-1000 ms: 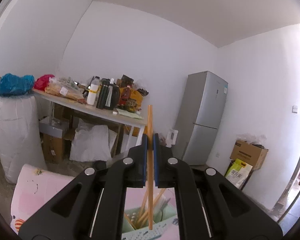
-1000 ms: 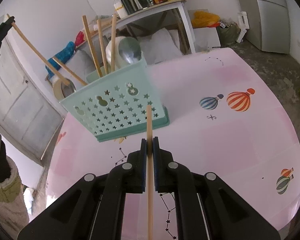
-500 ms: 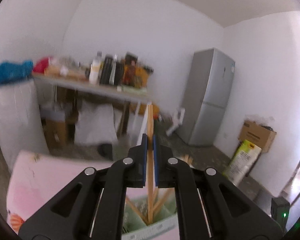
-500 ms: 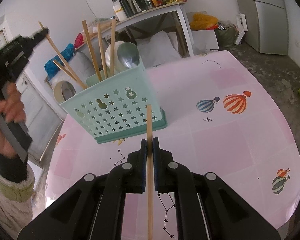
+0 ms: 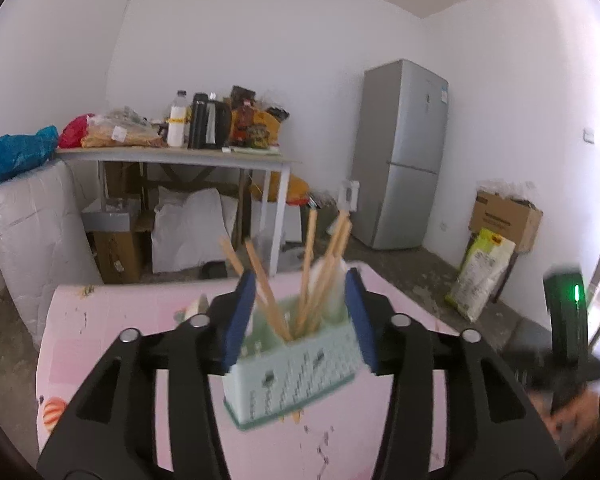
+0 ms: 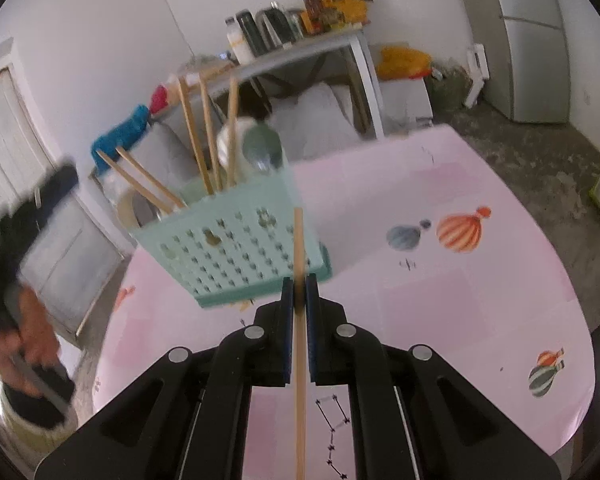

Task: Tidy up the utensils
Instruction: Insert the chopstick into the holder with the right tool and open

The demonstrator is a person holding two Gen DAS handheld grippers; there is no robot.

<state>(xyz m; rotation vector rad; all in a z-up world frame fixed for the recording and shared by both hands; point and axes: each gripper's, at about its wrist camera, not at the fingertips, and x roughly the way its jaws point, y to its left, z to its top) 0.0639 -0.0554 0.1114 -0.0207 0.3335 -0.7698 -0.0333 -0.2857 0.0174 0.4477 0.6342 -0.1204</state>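
Right wrist view: one chopstick (image 6: pixel 299 248) left to bin.
The right gripper (image 6: pixel 299 292) clamps it beside the mint basket (image 6: pixel 236 248) on the pink table (image 6: pixel 460 280); the left gripper (image 5: pixel 300 320) gapes empty. Next, I judge: lift and drop it in.

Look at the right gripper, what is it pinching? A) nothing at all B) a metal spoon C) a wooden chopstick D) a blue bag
C: the right gripper has its jaws shut on a thin wooden chopstick, whose tip pokes up in front of the green basket.
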